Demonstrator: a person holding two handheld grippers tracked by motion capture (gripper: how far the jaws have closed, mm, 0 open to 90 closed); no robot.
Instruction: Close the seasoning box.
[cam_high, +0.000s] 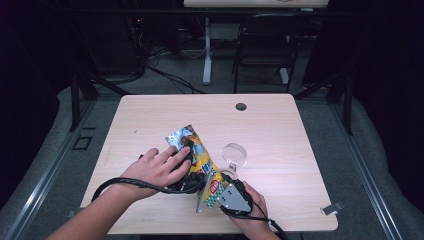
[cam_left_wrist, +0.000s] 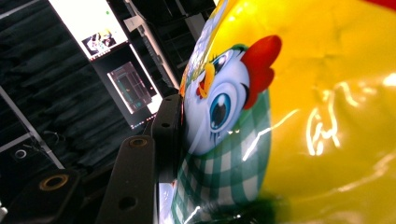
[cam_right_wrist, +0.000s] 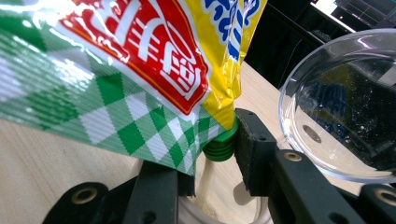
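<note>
Snack bag (cam_high: 199, 152): glossy yellow, green-checked, cartoon chicken printed. Clamped by left gripper (cam_high: 192, 181); lower edge seemingly pinched by right gripper (cam_right_wrist: 212, 154).

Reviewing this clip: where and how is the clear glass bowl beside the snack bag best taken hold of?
Judging from its shape, take the clear bowl by its thin rim, one jaw inside and one outside, coming down from above. It sits upright and open on the table, and its far side is free; the snack bag and right gripper crowd the near side.
</note>
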